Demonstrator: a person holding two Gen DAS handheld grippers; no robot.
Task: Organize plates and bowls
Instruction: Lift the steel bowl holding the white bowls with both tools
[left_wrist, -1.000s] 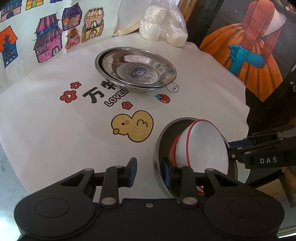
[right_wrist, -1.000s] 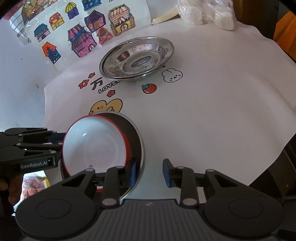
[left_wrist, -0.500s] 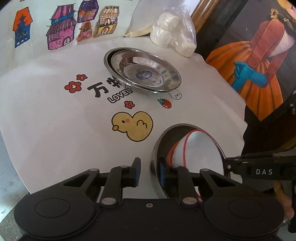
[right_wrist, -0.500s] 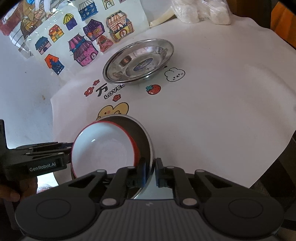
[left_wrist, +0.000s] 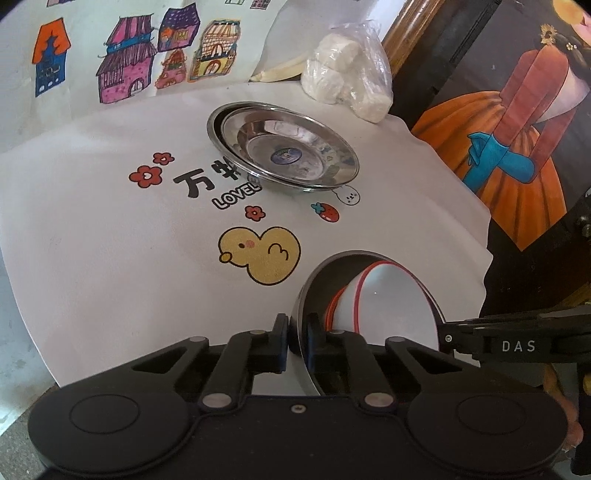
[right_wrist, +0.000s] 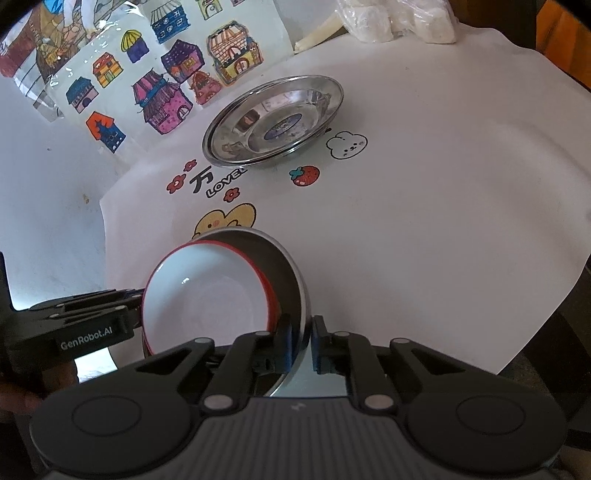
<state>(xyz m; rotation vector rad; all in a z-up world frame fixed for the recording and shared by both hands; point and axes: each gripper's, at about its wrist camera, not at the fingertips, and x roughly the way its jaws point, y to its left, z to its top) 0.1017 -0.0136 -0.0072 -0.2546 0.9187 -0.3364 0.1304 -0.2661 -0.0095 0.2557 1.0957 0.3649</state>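
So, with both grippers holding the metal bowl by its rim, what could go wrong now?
1. The left gripper and right gripper pinch only the thin rim of the steel bowl; it might slip or tilt.
2. The red-rimmed white bowls sit loose inside and lean; they may slide out.
3. Carried forward, it could hit the stacked steel plates.

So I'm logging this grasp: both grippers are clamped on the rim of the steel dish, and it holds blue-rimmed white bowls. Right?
Nearly. The left gripper and right gripper are each clamped on the rim of the steel dish, but the white bowls in it are red-rimmed, not blue-rimmed. The right wrist view shows this best.
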